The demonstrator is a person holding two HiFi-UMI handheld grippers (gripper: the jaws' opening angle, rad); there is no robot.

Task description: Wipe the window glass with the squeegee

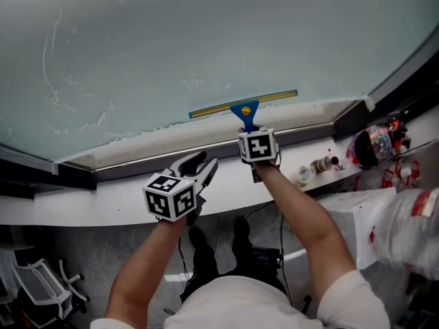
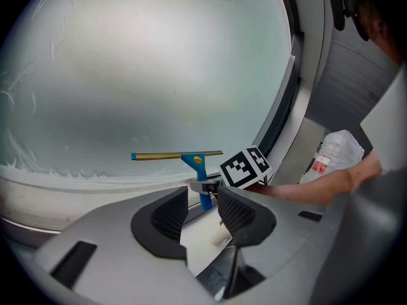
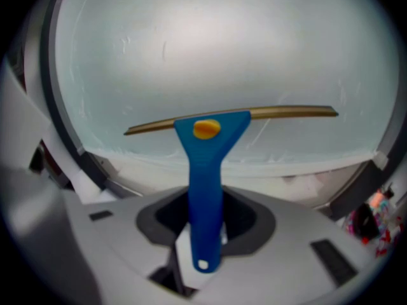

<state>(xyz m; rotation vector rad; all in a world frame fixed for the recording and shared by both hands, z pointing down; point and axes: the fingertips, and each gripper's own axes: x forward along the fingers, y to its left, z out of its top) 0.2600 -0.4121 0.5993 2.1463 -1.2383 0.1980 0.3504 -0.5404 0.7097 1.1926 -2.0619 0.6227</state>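
The squeegee (image 3: 206, 170) stands upright with its brass-coloured blade against the window glass (image 1: 206, 40), low on the pane, just above the bottom frame. The right gripper (image 3: 206, 218) is clamped on its blue handle. The left gripper (image 1: 199, 166) hangs lower and to the left over the white sill (image 1: 226, 187), jaws apart and holding nothing. On the sill to the right lie two small bottles (image 1: 305, 175). Beyond them sits a clear bag (image 1: 374, 146) of colourful items too small to identify.
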